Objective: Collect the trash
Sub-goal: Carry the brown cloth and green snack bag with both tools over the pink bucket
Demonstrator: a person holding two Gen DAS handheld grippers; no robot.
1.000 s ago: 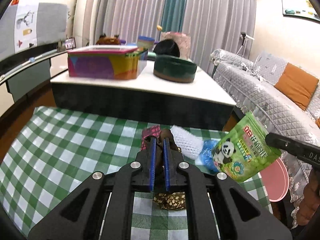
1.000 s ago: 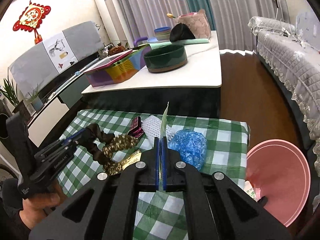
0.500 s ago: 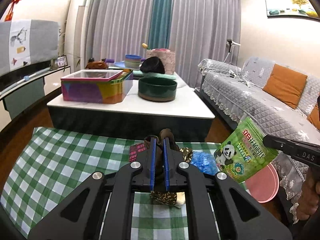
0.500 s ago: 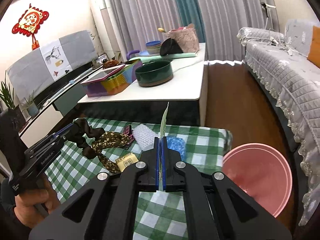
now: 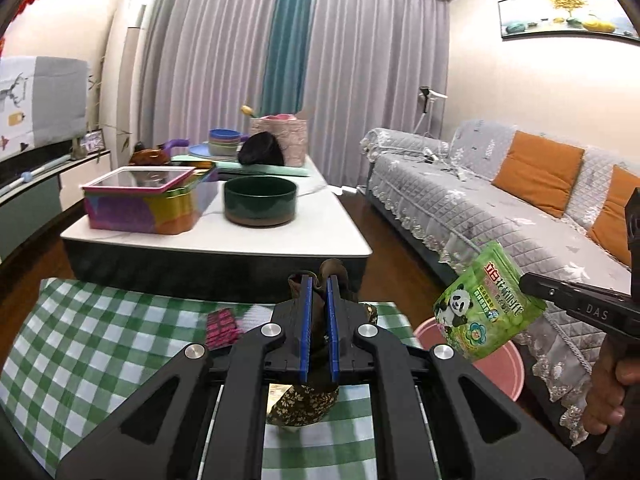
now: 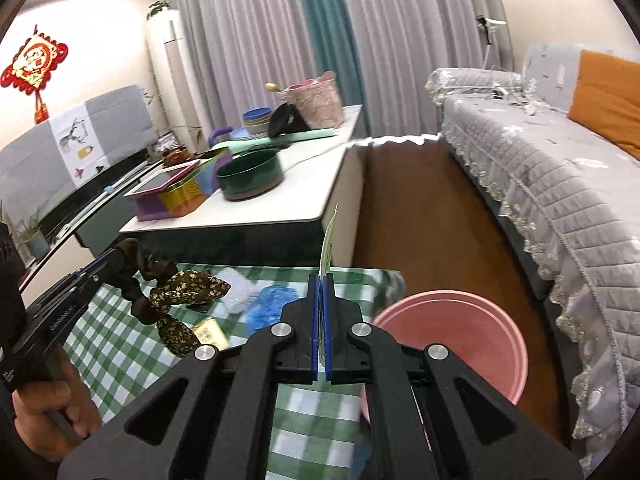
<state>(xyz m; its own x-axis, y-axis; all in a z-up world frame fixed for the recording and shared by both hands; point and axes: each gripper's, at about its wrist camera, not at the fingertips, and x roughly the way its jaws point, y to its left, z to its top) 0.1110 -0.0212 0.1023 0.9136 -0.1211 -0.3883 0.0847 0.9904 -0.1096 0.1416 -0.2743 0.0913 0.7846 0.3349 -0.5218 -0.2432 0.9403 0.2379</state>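
Over the last second both grippers have risen from the green-and-white checked tablecloth (image 6: 120, 344) and swung right, so the round pink plastic bin (image 6: 460, 332) on the floor by the grey quilted sofa (image 5: 472, 208) now sits much larger in the right wrist view, just past the cloth's edge.

The right gripper (image 6: 321, 292) has its blue pads pressed together on the green panda-print snack bag (image 5: 486, 308), which the left view shows hanging in the air above the bin's near rim. This bag looks close to being dropped in.

The left gripper (image 5: 317, 312) is nearly closed around a brown floral fabric scrunchie (image 6: 172, 296), lifted clear of the cloth.

Left on the cloth are a crumpled blue plastic wrapper (image 6: 272, 306), a white foam net sleeve (image 6: 240, 284), a small gold packet (image 6: 208, 330) and a dark red foil wrapper (image 5: 220, 326), so the collecting is only partly done.
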